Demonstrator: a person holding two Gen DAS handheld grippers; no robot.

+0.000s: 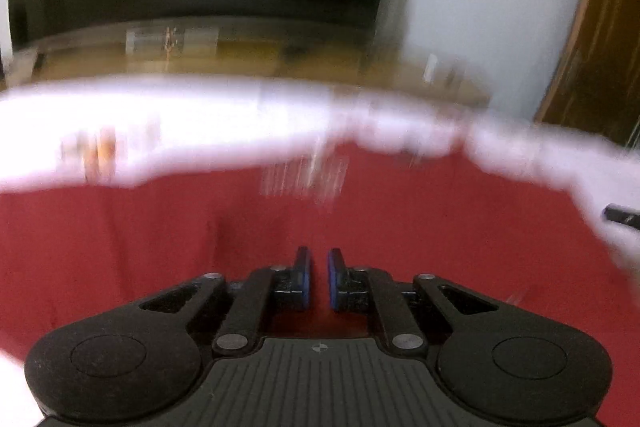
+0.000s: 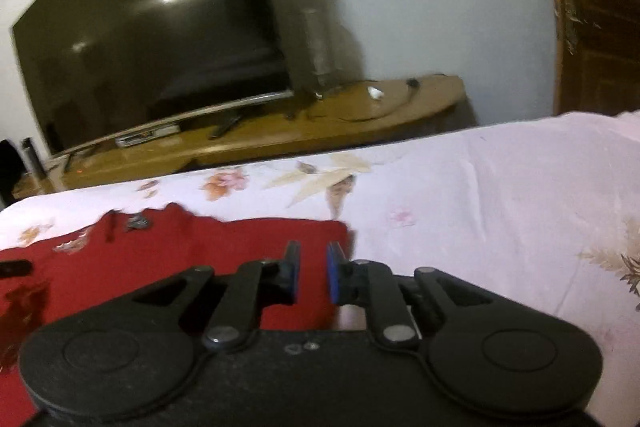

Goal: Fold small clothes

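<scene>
A red garment [image 1: 400,219] lies spread on a white floral bedsheet [image 1: 200,115]; the left wrist view is blurred by motion. My left gripper [image 1: 318,259] hovers over the red cloth, its blue-padded jaws a narrow gap apart with nothing between them. In the right wrist view the red garment [image 2: 168,267] lies at the lower left on the bedsheet [image 2: 480,211]. My right gripper [image 2: 312,259] is over the garment's right edge, jaws slightly apart and empty. A dark tip of the other gripper [image 2: 14,269] shows at the far left.
A large dark TV [image 2: 152,39] stands on a wooden bench [image 2: 320,123] beyond the bed, with small items on it. A wooden door [image 2: 600,7] is at the right. The bedsheet stretches to the right of the garment.
</scene>
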